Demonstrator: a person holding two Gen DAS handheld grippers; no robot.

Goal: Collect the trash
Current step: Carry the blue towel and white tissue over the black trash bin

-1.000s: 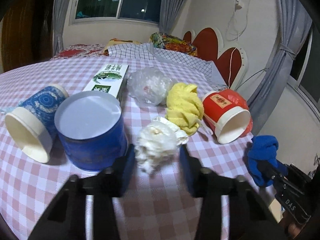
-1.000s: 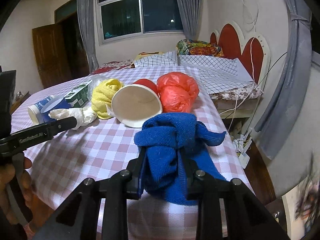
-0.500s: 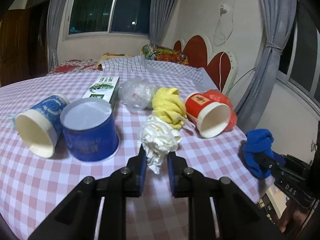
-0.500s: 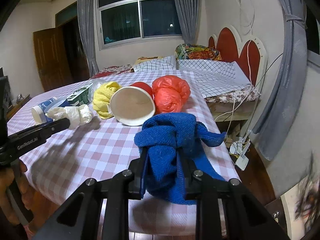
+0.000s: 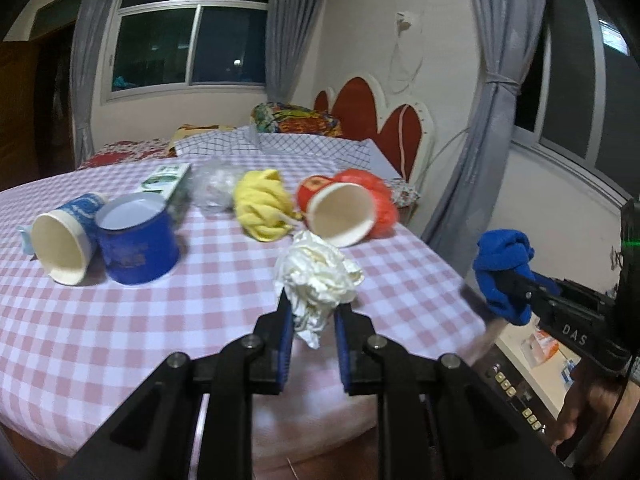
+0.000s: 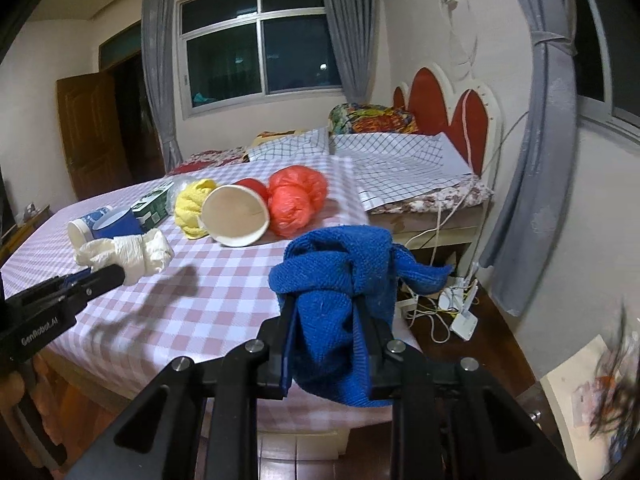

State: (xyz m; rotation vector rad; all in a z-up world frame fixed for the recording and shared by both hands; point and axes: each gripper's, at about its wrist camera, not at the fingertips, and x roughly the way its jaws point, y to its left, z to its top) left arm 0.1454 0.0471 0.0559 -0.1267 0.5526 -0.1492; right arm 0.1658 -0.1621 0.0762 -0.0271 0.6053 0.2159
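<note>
A dark night-time sliding window with a white frame [image 6: 262,50] is set in the cream plaster wall [image 6: 416,32], flanked by grey curtains [image 6: 350,28]. Left of the window stands a brown wooden door [image 6: 90,128]. Right of it, a red-and-white scalloped headboard [image 6: 452,114] backs a bed. The floor is dark wood [image 6: 472,354].

Pink checked tablecloth [image 5: 120,320] covers the table. Behind it, a bed [image 6: 400,152] with a grid-patterned sheet and a red headboard [image 6: 460,116]. Grey curtains [image 5: 280,40] flank a dark window [image 5: 192,40]. A brown door [image 6: 92,132] stands left; cables [image 6: 440,304] trail over the floor.
</note>
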